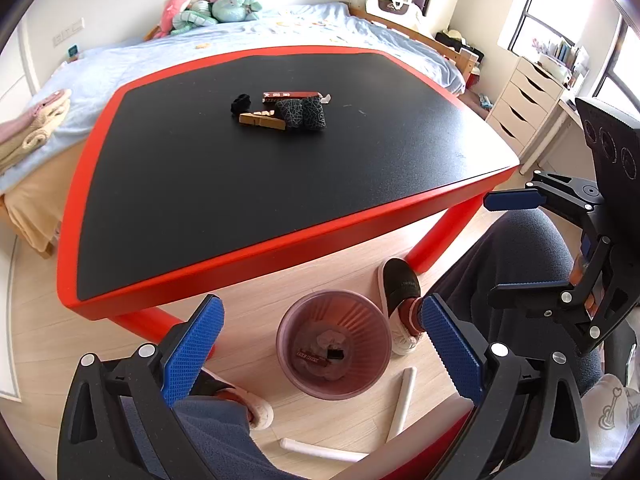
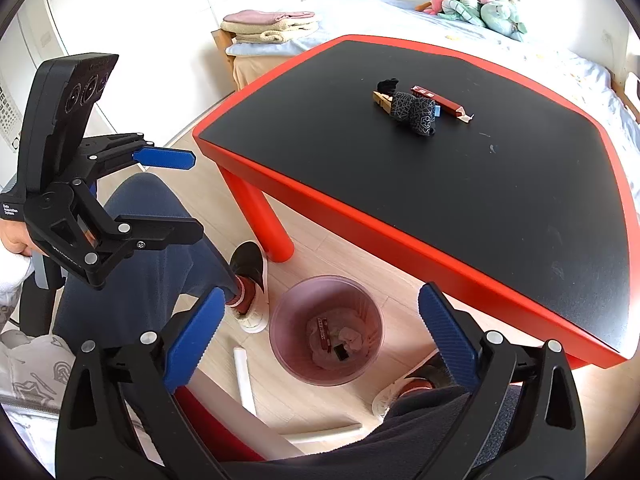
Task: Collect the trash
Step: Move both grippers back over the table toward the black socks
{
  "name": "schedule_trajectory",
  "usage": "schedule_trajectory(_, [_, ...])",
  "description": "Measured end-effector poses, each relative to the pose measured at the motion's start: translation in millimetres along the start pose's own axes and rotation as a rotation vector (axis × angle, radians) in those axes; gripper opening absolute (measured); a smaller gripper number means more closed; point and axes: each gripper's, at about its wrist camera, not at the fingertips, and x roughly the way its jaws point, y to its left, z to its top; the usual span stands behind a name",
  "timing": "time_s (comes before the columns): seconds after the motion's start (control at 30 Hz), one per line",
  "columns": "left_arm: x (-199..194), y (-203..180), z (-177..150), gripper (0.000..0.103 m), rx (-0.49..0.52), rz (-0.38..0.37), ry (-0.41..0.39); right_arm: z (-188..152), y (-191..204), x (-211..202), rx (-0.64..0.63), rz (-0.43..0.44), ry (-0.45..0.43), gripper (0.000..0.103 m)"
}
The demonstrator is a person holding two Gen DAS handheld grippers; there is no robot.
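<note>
A pink bin (image 1: 334, 344) stands on the floor in front of the table; it holds a red wrapper (image 1: 313, 358), a small black piece and crumpled paper. It also shows in the right wrist view (image 2: 326, 330). On the black table top (image 1: 240, 184) lies a small pile: a red box (image 1: 292, 95), two black patterned rolls (image 1: 304, 114), a wooden peg (image 1: 262, 121), a black lump (image 1: 241, 103). The pile shows in the right wrist view too (image 2: 416, 108). My left gripper (image 1: 320, 354) is open and empty above the bin. My right gripper (image 2: 320, 340) is open and empty above the bin.
The table has a red rim (image 1: 260, 256) and red legs (image 2: 260, 220). The person's knees and slippered feet (image 1: 400, 292) flank the bin. White tubes (image 1: 402, 404) lie on the wooden floor. A bed (image 1: 120, 60) stands behind the table, drawers (image 1: 524, 104) at right.
</note>
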Motion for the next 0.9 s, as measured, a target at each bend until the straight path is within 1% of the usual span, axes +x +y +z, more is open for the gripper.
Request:
schedule_trajectory(0.53, [-3,3,4,0.095,-0.016,0.002,-0.005,6,-4,-7,0.028,0.015,-0.015,0.098])
schedule_trajectory(0.7, [-4,8,9,0.095,-0.025,0.002,-0.014,12,-8,-9,0.043,0.009,-0.025,0.098])
schedule_trajectory(0.9, [-7,18,25,0.095,-0.037,0.012,-0.036,23,-17,-12,0.052,-0.007,-0.044,0.098])
